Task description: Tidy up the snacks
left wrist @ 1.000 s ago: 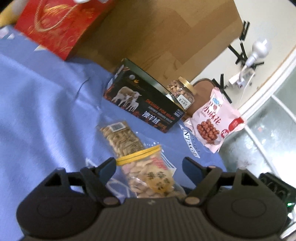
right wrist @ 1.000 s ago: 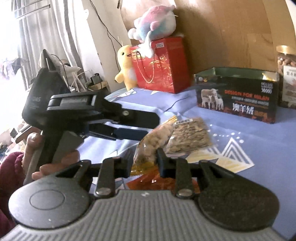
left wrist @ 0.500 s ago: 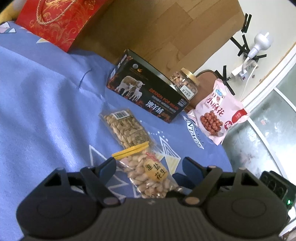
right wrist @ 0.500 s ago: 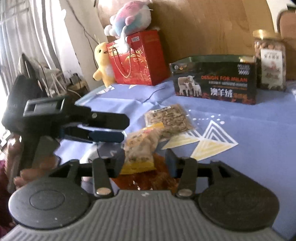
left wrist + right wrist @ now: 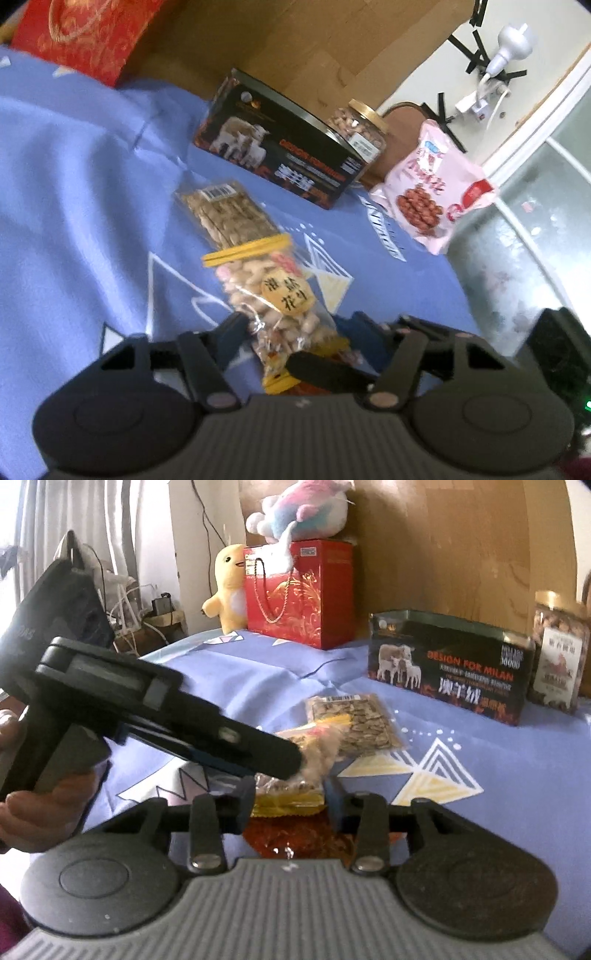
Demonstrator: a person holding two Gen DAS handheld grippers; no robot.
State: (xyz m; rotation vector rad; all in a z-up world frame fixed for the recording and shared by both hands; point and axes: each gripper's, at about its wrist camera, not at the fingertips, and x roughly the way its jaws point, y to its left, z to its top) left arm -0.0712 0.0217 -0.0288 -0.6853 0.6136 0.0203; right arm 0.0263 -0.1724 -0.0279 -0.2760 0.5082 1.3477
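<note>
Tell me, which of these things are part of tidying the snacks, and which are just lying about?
Snacks: peanut bag between both grippers, seed packet, pink peanut bag, nut jar, dark box.

Lying about: red gift bag, yellow plush, pastel plush.

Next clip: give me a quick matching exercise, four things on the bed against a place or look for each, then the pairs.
Things:
1. peanut bag
2. seed pack
3. jar
4. pink bag

Descriptions:
A. behind the dark box, gold lid
B. flat, barcode label, beyond the peanuts
C. between the left claw's fingers
D. propped up right of the box

Pairs: 1-C, 2-B, 3-A, 4-D
</note>
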